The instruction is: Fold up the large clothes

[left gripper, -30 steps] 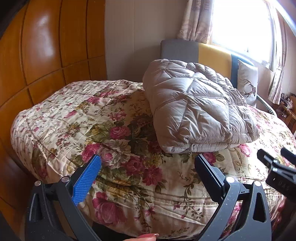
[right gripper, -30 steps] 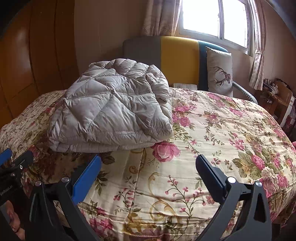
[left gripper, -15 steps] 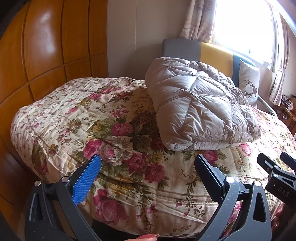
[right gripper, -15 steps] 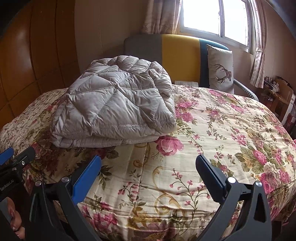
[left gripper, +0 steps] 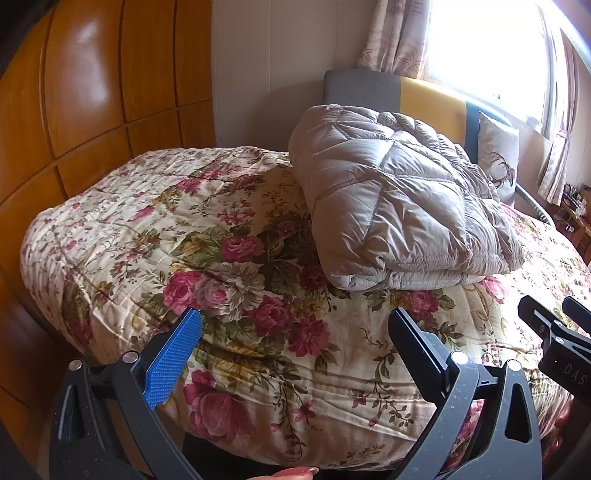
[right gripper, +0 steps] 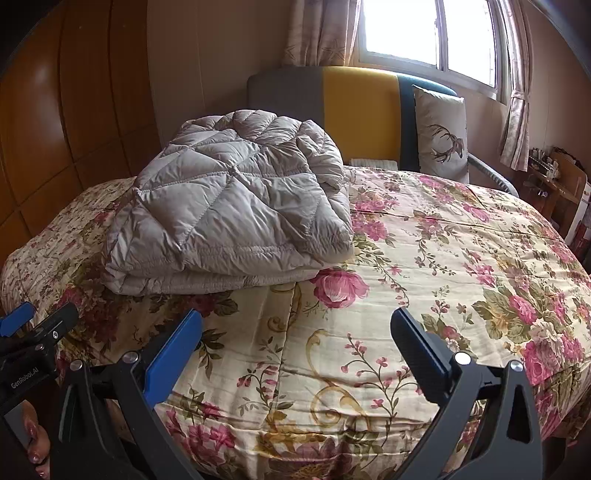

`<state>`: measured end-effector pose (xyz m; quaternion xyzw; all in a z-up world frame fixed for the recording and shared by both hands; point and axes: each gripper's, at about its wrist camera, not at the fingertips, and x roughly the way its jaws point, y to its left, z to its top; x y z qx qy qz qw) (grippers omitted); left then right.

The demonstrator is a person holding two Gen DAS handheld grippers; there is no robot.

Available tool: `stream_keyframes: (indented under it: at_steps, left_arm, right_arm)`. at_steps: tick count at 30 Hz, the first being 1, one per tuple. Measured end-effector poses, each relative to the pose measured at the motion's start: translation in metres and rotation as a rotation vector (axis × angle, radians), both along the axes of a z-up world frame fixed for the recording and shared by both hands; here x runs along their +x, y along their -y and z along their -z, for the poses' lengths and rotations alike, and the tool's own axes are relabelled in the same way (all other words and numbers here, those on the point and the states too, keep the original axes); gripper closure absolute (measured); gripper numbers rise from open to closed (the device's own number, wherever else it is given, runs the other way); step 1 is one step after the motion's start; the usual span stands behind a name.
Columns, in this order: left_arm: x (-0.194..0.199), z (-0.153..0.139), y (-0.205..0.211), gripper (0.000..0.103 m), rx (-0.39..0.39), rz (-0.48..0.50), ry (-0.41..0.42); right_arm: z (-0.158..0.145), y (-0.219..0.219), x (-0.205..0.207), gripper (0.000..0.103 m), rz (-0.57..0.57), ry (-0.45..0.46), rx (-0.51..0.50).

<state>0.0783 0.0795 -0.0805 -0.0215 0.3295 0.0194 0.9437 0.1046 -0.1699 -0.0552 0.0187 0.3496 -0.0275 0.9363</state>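
A grey quilted down jacket [left gripper: 391,206] [right gripper: 236,210] lies folded in a thick stack on the floral bedspread [left gripper: 192,236] [right gripper: 443,258], toward the headboard. My left gripper [left gripper: 295,328] hangs open near the foot of the bed, well short of the jacket, with nothing between its fingers. My right gripper [right gripper: 295,328] is open too, empty, over the bed's near edge and right of the jacket. Each gripper shows at the edge of the other's view.
A wooden wardrobe [left gripper: 92,92] runs along the left side of the bed. A grey, yellow and teal headboard [right gripper: 354,110] and a deer-print pillow [right gripper: 441,136] stand at the far end. A cluttered shelf [right gripper: 554,177] sits at the right, under the curtained window [right gripper: 428,33].
Both grippers have drawn back and up a little from the bed, so more of the bedspread shows. The folded jacket has not moved. Both stay open.
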Motion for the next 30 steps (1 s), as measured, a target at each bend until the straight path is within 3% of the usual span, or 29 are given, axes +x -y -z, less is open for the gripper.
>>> stream_keyframes:
  at_steps: [30]
  left_arm:
    - [0.0013, 0.0042, -0.0006, 0.003, -0.014, 0.007, -0.023]
  right_arm:
    - [0.0032, 0.0001, 0.0024, 0.002, -0.008, -0.012, 0.008]
